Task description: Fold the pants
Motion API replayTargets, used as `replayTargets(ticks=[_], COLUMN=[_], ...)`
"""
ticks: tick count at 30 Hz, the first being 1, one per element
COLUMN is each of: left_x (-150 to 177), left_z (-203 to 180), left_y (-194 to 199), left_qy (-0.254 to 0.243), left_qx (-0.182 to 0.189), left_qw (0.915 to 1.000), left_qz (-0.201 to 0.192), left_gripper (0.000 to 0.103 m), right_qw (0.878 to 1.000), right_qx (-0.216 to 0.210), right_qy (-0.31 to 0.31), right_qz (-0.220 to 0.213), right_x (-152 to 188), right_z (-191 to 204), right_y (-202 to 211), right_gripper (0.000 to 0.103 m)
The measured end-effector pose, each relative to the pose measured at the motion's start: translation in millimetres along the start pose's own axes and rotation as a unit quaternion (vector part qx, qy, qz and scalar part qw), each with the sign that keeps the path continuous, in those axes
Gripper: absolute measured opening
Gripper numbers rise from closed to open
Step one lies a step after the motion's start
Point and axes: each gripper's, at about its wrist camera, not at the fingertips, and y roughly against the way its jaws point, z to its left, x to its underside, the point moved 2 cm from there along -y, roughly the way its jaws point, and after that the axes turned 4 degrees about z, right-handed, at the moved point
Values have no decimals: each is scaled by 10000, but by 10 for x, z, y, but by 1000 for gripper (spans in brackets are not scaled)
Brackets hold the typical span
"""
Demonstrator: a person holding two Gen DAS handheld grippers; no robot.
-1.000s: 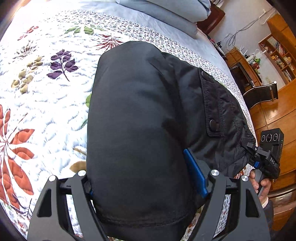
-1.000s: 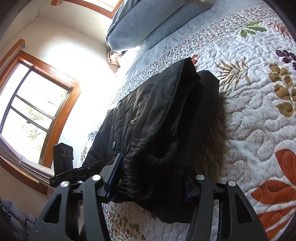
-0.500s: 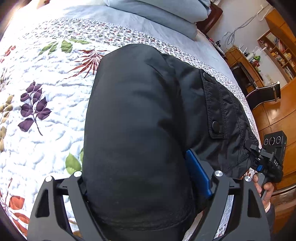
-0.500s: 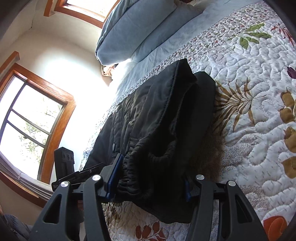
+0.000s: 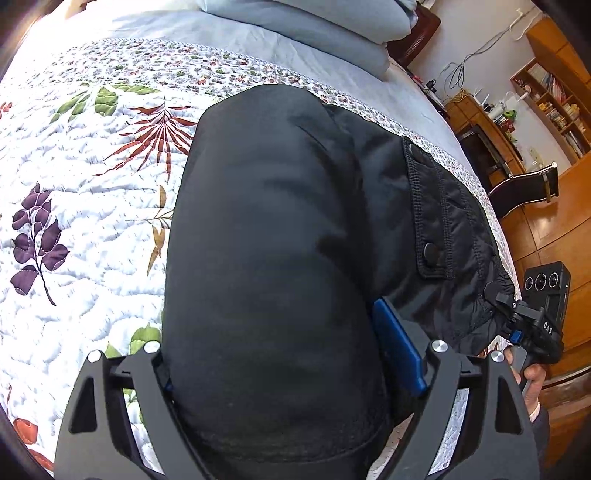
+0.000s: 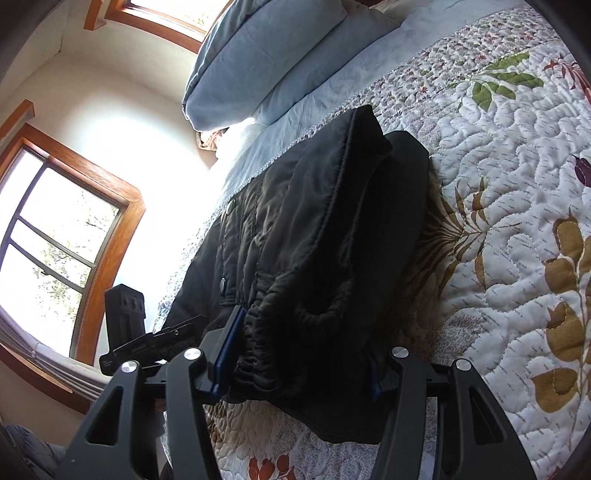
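We held the pants with both tongs to carry the fold together. The left tongs and the right tongs each clenched one thick end between their jaws.

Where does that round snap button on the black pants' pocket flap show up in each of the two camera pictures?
Left wrist view: the snap button sits right of centre, low on the pocket flap.
Right wrist view: the button sits left of centre, small.
Shared landmark: the blue pillow at the top.
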Motion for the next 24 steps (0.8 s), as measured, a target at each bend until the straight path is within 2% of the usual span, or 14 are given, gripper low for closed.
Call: replayTargets(ticks=[7,12,16,20,24], left_x=[49,222,299,293,328], left_z=[-57,7,117,219,261], left_y=[62,224,223,138,128], left_qy=[44,144,132,255,196], left_qx=[-30,110,172,256,285], left_qw=[10000,9998,9998,9992,9993], left_qz=[-48,-55,-21,152,118], left_gripper=[85,85,88,92,95], right_qw=[9998,9992,9994,9996,9997], right_qx=[-6,-157,-240,-104,-110], right_qy=[175,228,18,-5,-103], right_qz=[128,304,265,247,202], right_x=[52,148,172,216,273], right_z=[107,192,114,49,-19], right_y=[-47,-63,-71,-77,-86], right_gripper=[56,56,56,56,56])
